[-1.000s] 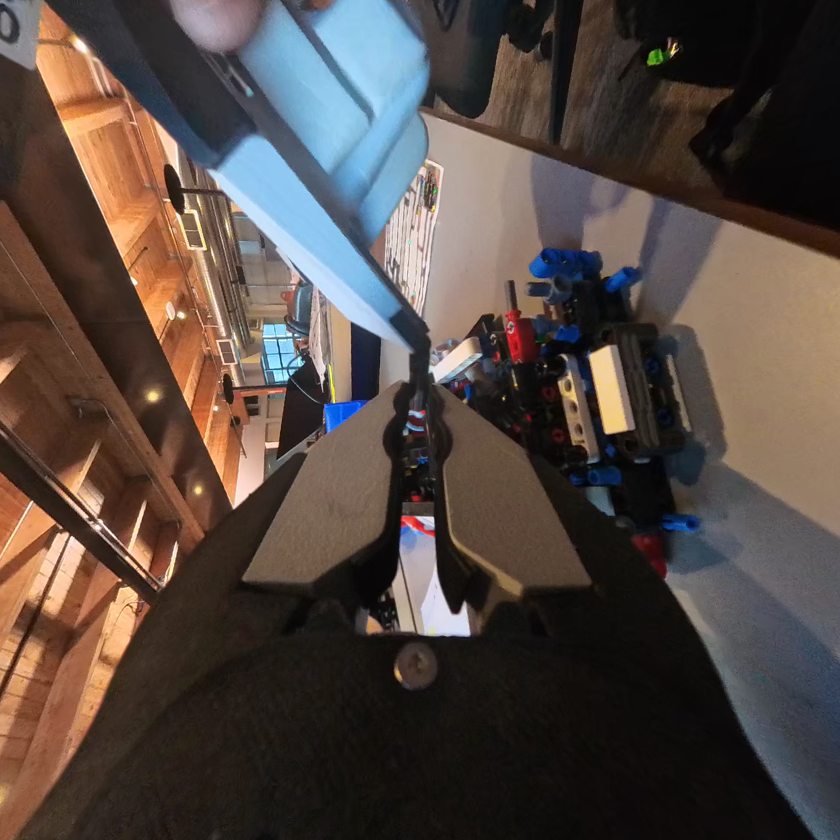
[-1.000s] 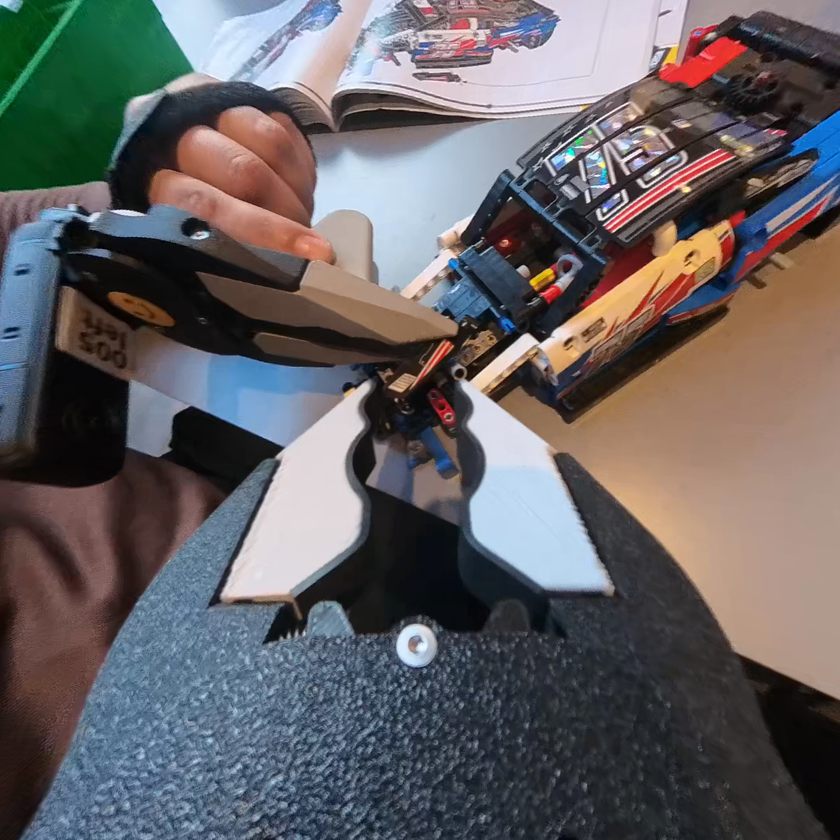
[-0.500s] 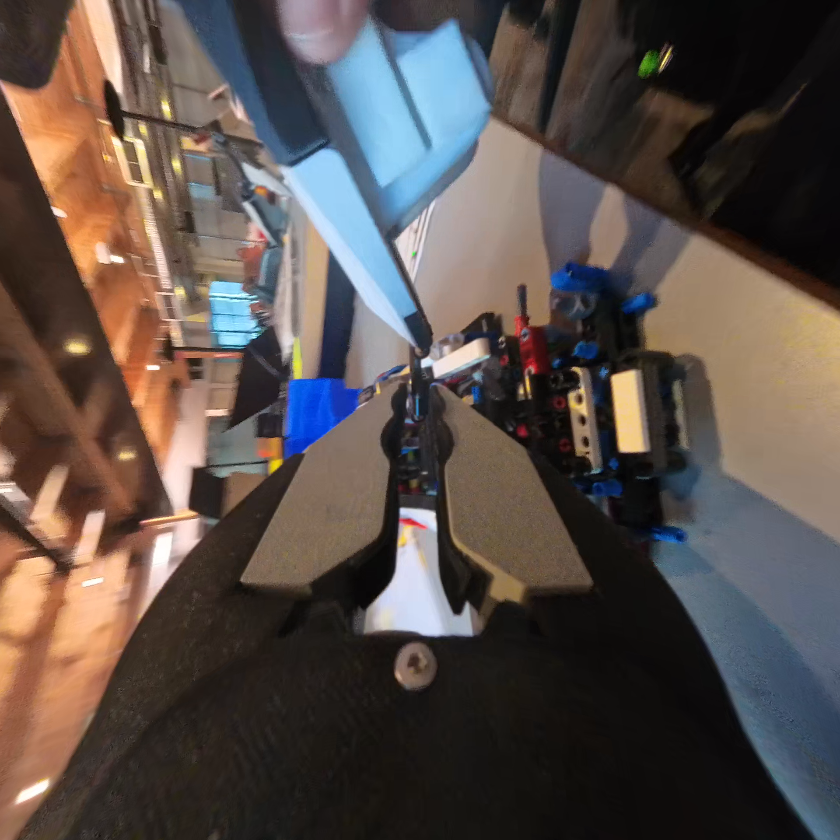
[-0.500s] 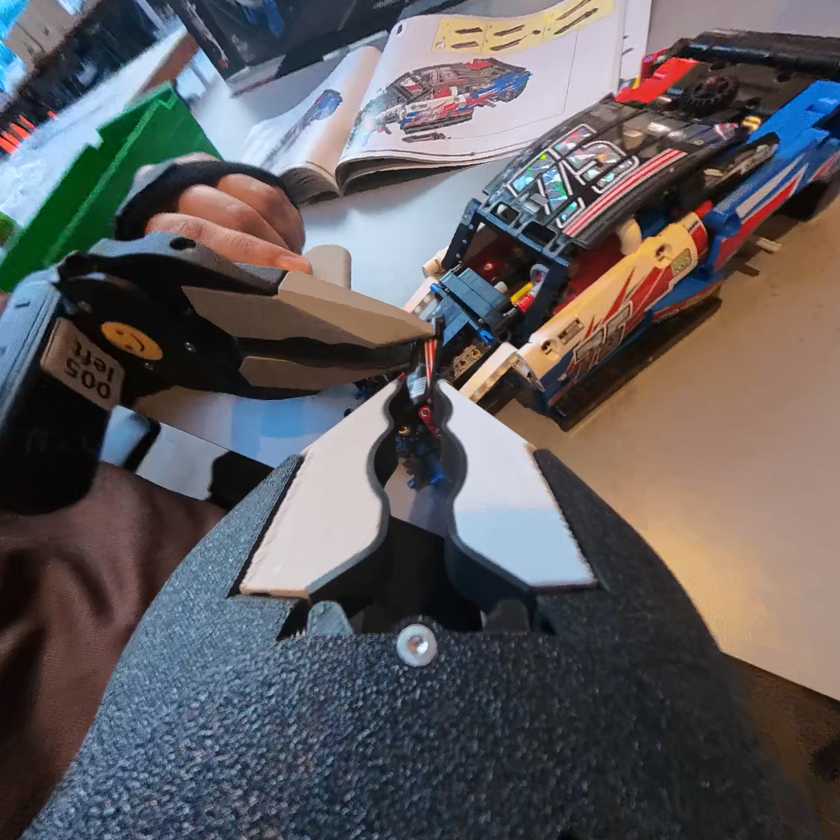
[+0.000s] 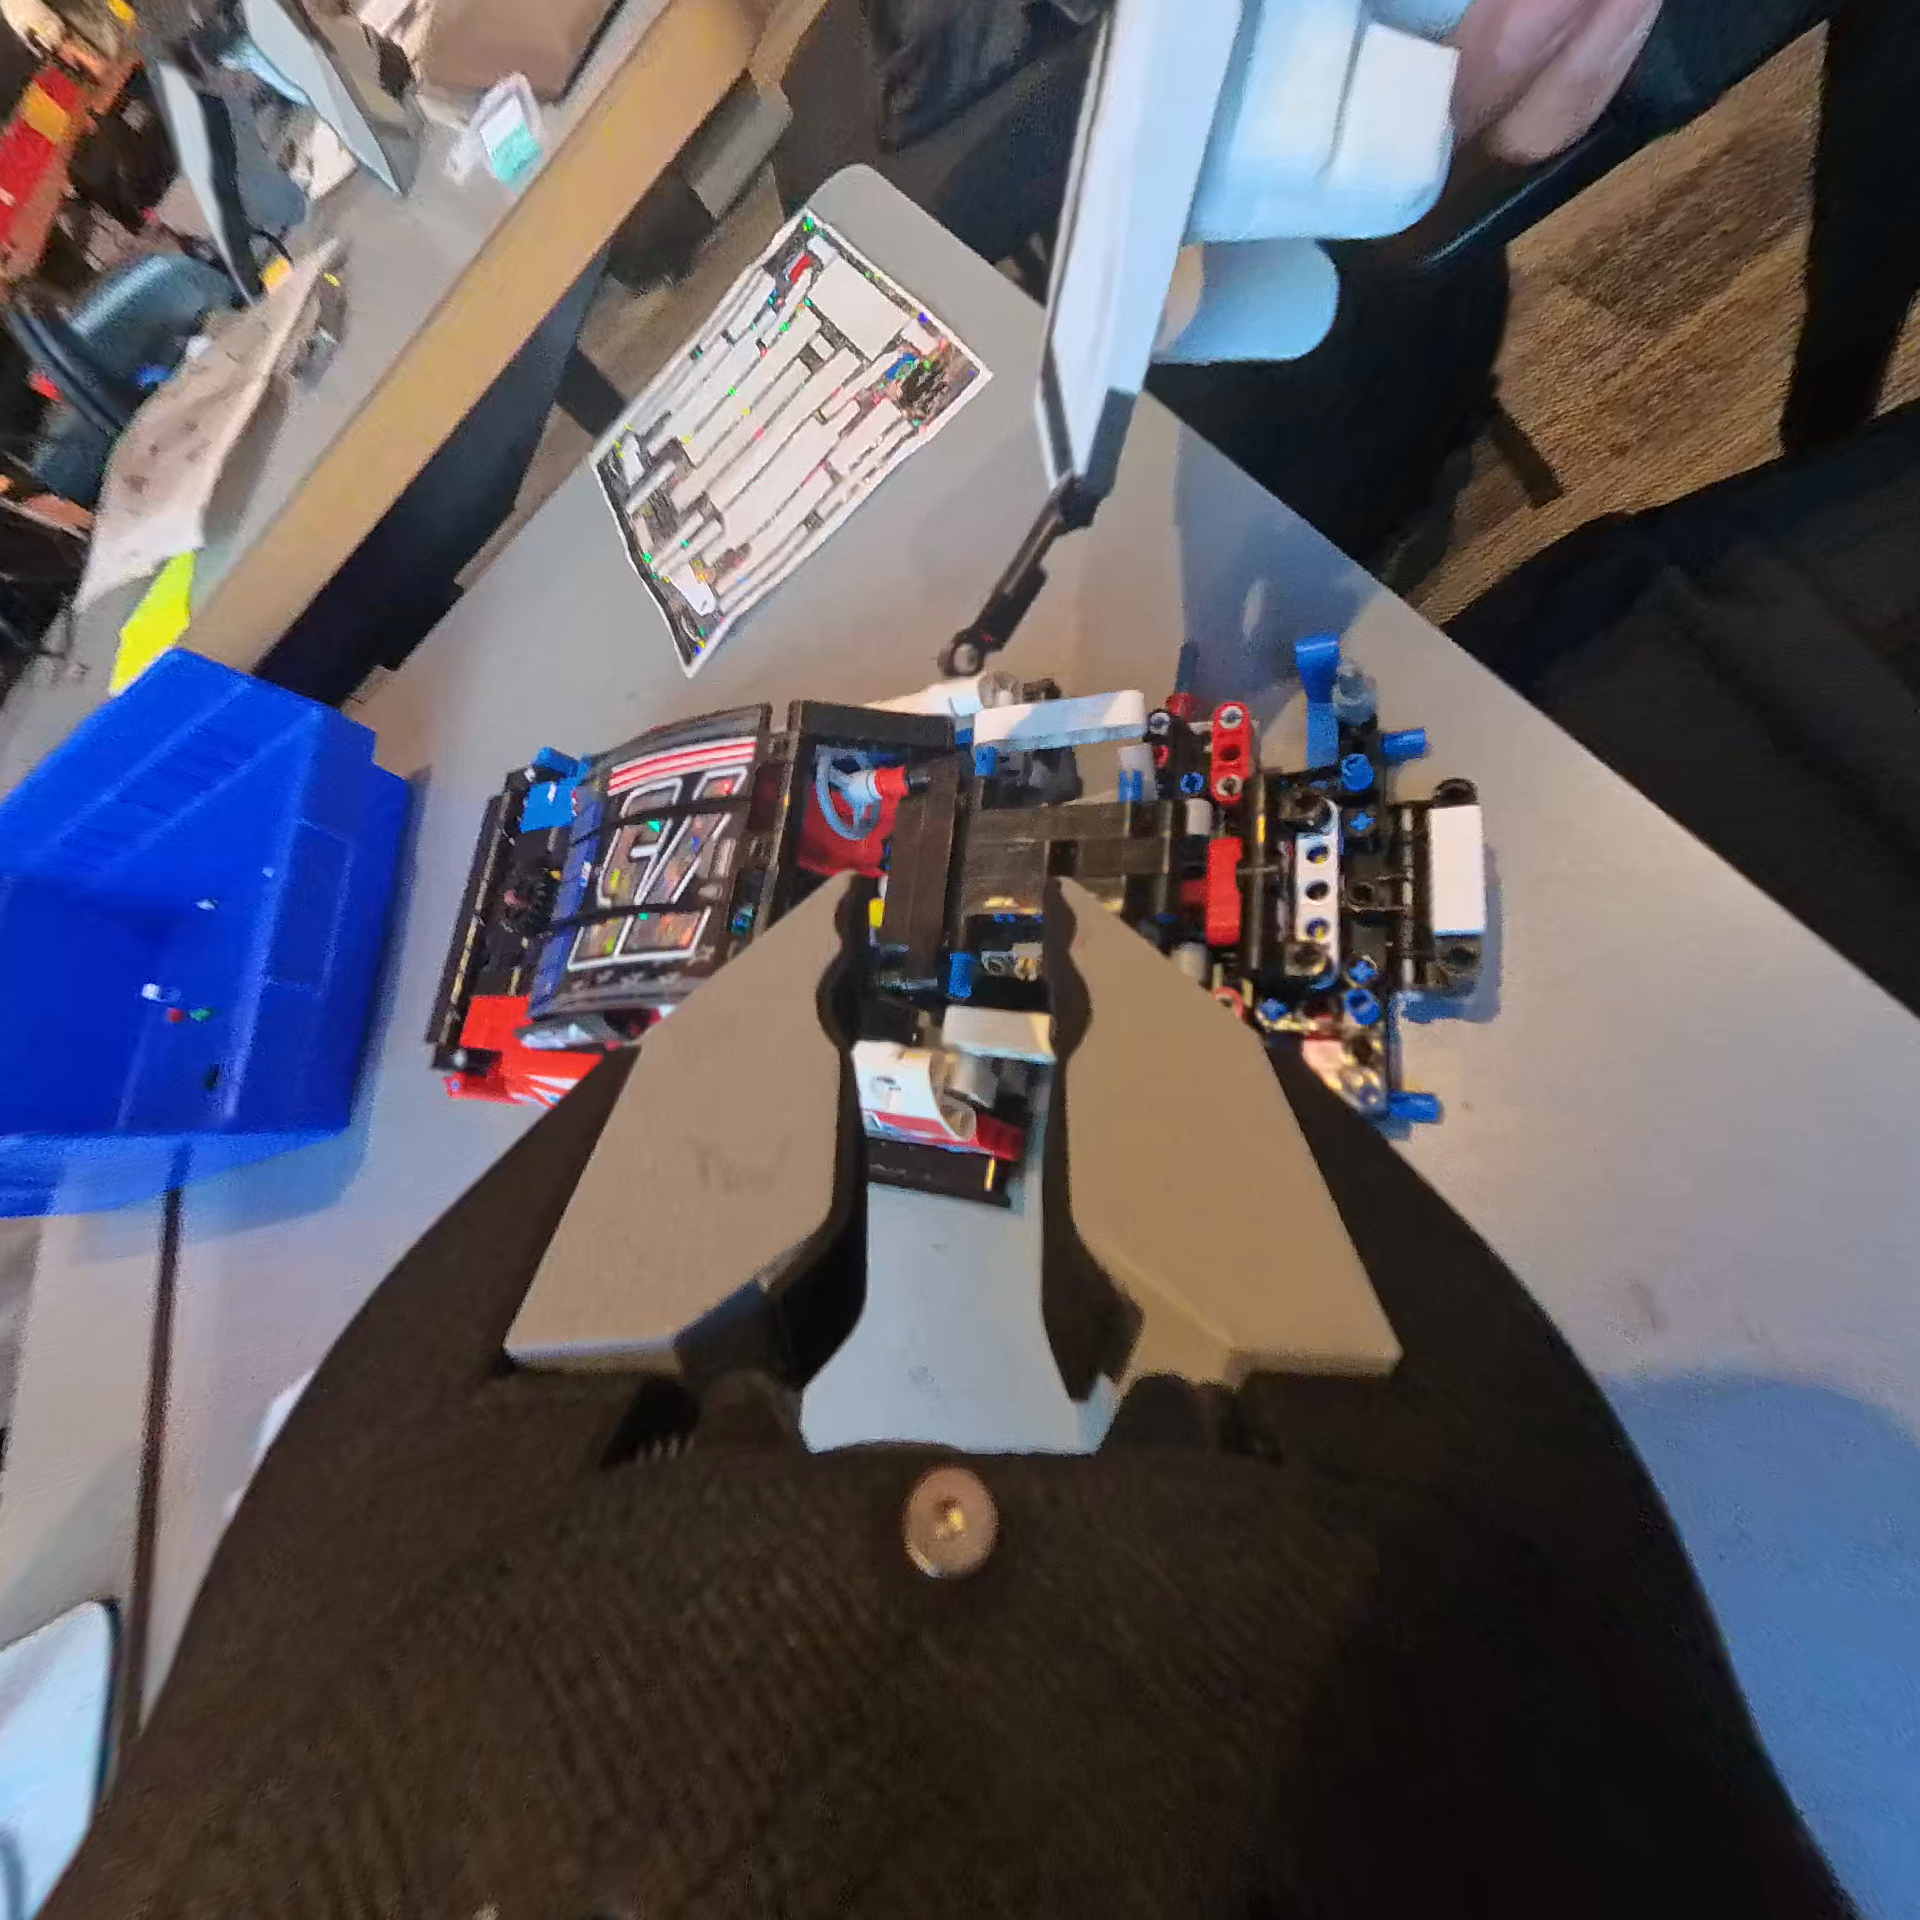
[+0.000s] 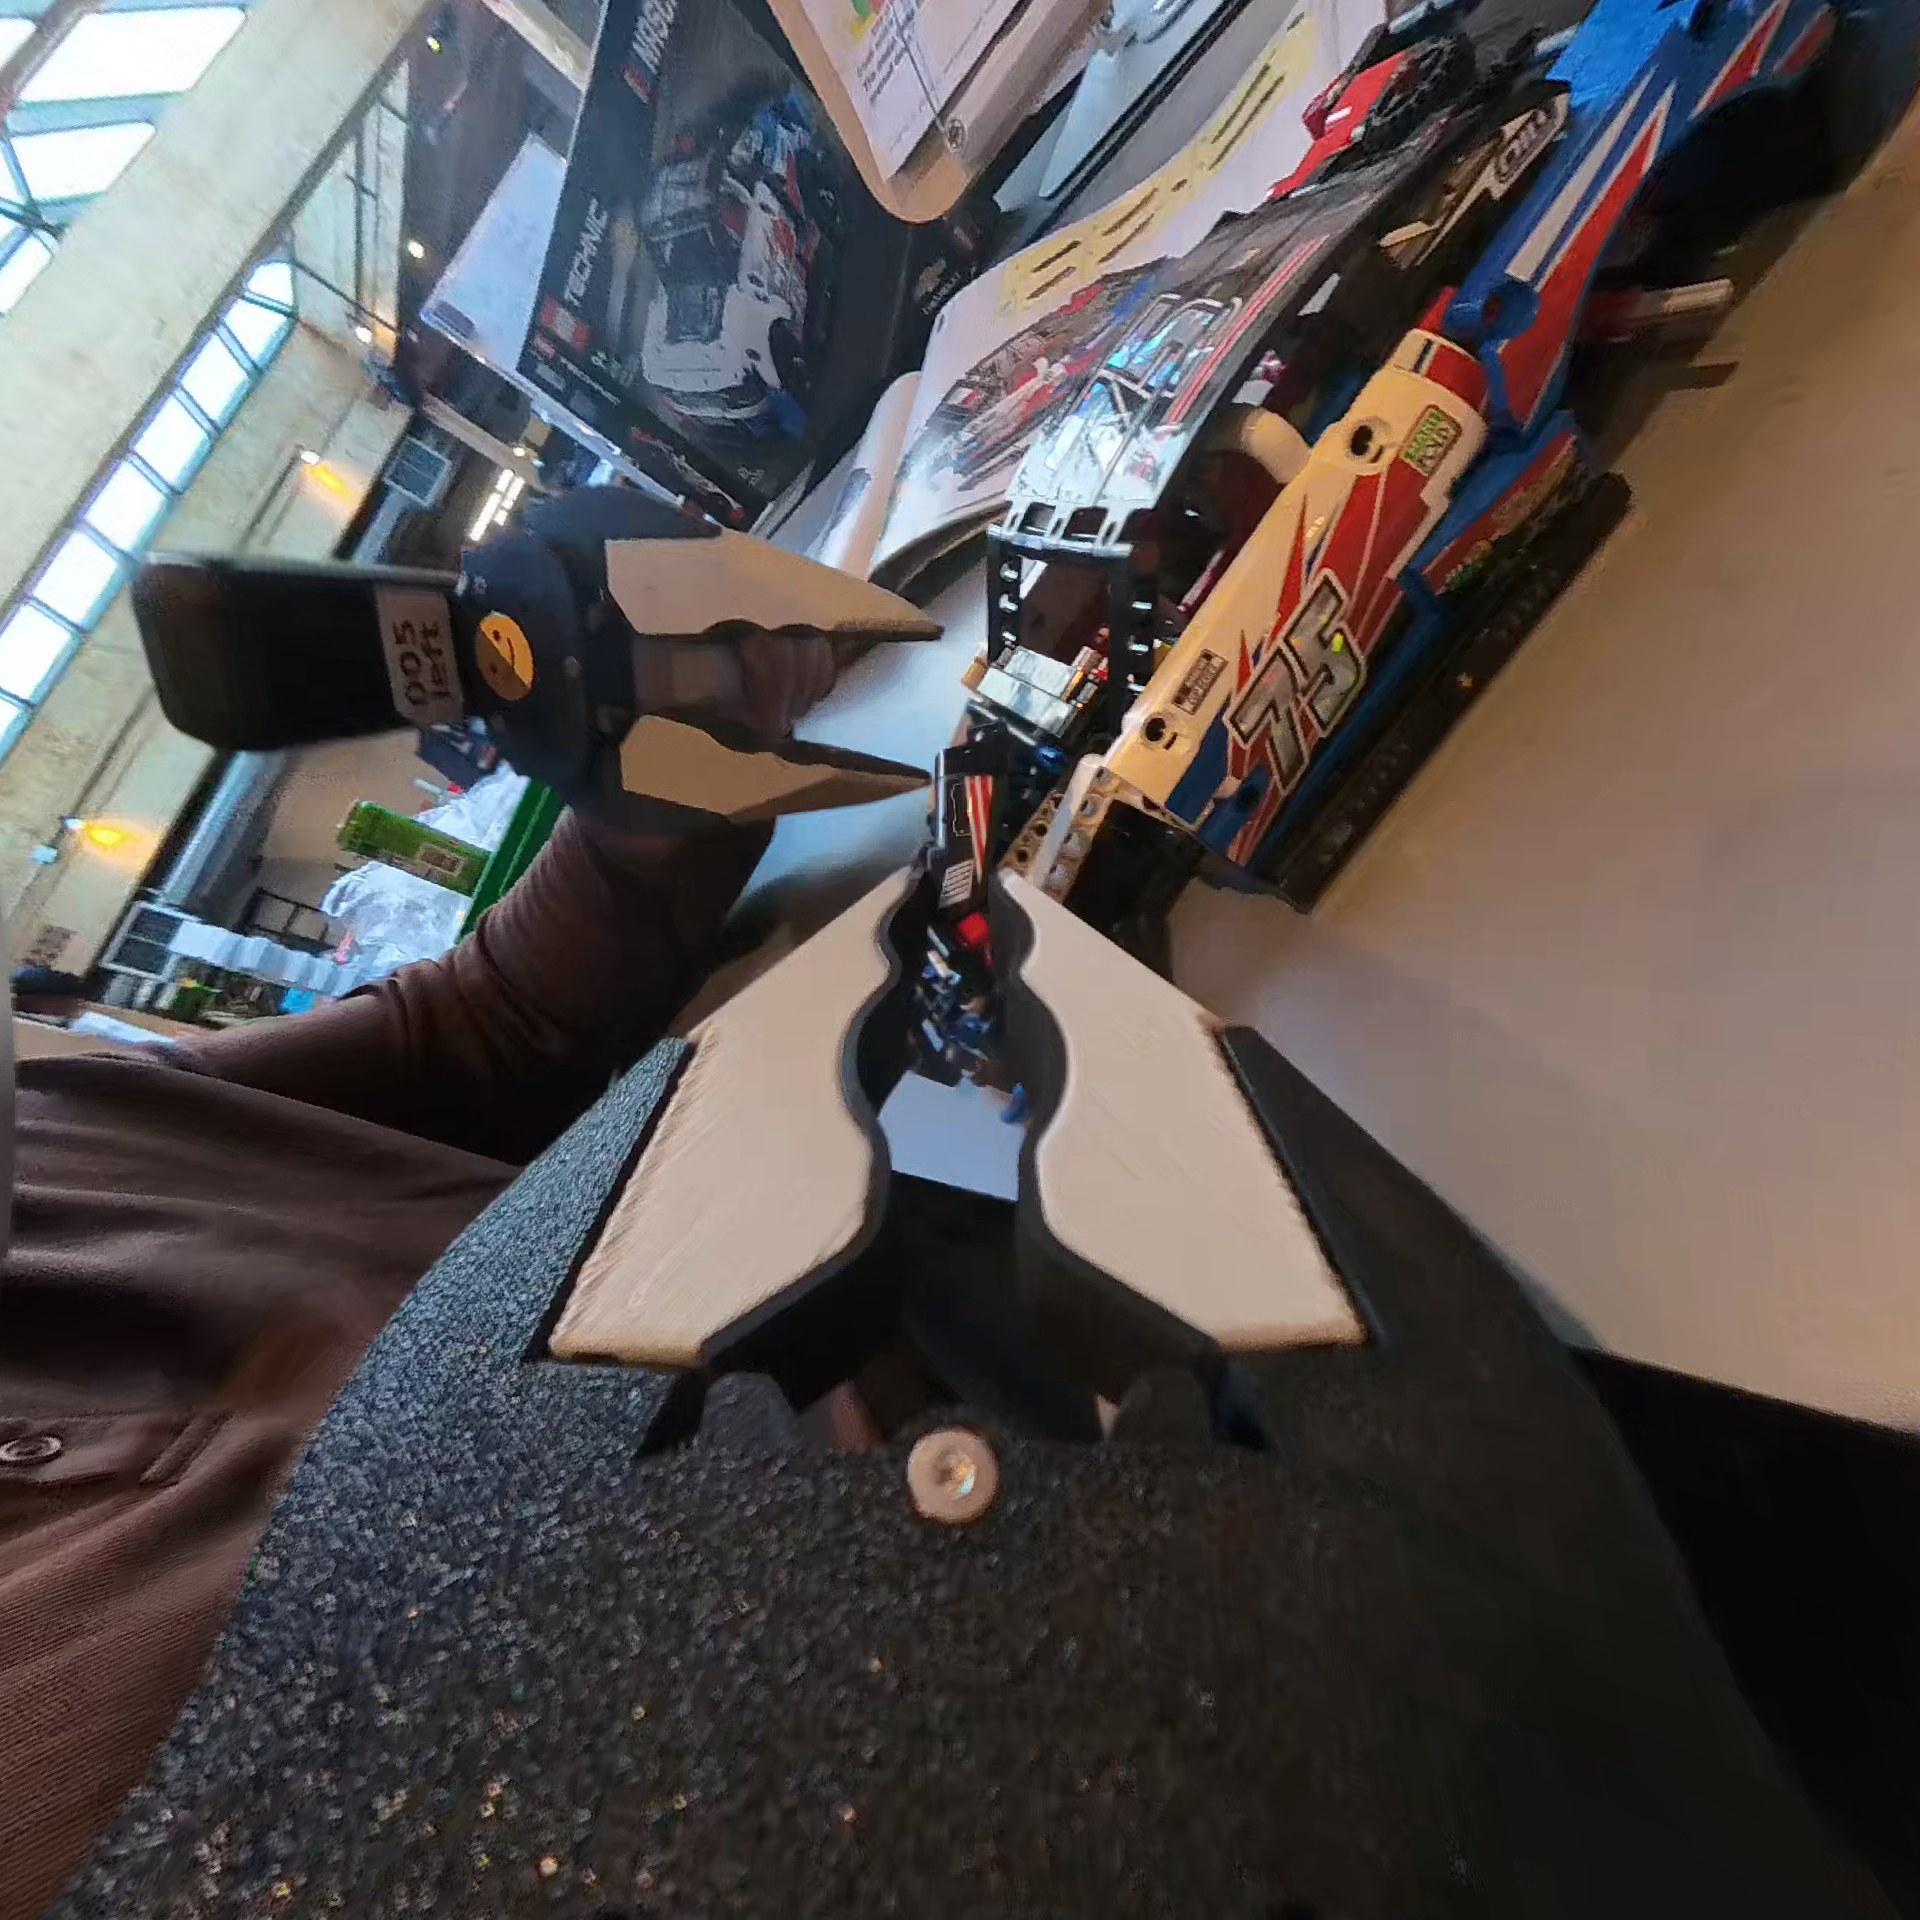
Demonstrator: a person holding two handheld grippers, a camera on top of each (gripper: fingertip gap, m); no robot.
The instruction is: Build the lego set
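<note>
The partly built lego race car (image 5: 935, 883) lies on the grey table (image 5: 1662, 1143), with its chassis exposed at the right end. My left gripper (image 5: 951, 904) is open and empty, hovering above the car's middle. My right gripper (image 6: 958, 883) is shut on a small black lego sub-assembly (image 6: 961, 831) with red and blue bits, held just off the car's front corner (image 6: 1101, 821). In the left wrist view this piece (image 5: 1013, 582) shows edge-on as a thin black strip below the right gripper's pale fingers (image 5: 1091, 312). In the right wrist view the left gripper (image 6: 930, 701) is open, apart from the piece.
A blue bin (image 5: 187, 914) stands left of the car. A sticker sheet (image 5: 790, 426) lies beyond it. An open instruction booklet (image 6: 987, 416) and the set's box (image 6: 686, 249) lie behind the car. The table's edge (image 5: 1558, 717) runs close on the right. The grippers' ends are close to 7 cm from one another.
My left gripper has let go of the black sub-assembly, opened and drawn back above the car. My right gripper has closed on the piece and now holds it alone, turned on edge.
</note>
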